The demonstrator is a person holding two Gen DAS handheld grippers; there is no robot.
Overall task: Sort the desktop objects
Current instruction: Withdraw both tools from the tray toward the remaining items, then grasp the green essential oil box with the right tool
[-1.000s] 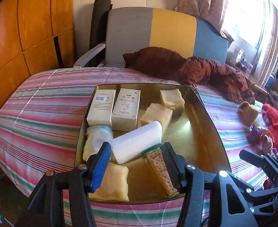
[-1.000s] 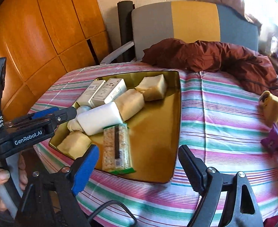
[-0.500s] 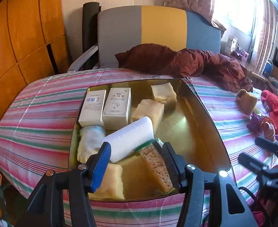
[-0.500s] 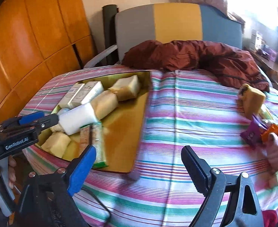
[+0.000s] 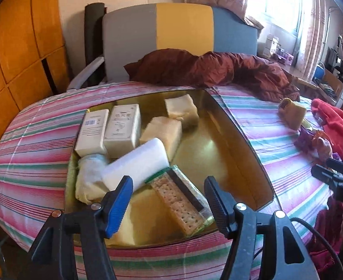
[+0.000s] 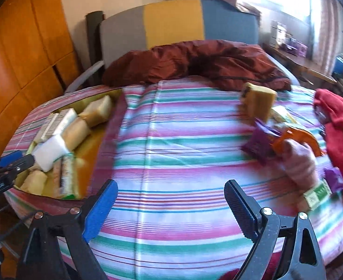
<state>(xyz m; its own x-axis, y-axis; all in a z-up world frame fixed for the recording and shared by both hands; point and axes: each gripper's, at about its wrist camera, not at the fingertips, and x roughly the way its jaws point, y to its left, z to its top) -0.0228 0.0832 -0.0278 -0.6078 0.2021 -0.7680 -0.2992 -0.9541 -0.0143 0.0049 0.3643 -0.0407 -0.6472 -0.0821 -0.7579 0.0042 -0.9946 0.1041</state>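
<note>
Cracker packet (image 5: 183, 203) in gold tray (image 5: 253, 158), just below left gripper (image 5: 169, 200) (empty, opening): best lifted clear before shifting right gripper (image 6: 171, 207) (wide, empty) toward purple wrapper (image 6: 257, 145) ahead-right.

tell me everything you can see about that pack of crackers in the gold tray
The cracker pack is a long clear wrapper showing pale, dotted square crackers, with a dark strip along one side and green ends. It lies flat and diagonal at the near edge of the gold tray, its far end touching the white block. Nothing grips it.
</note>
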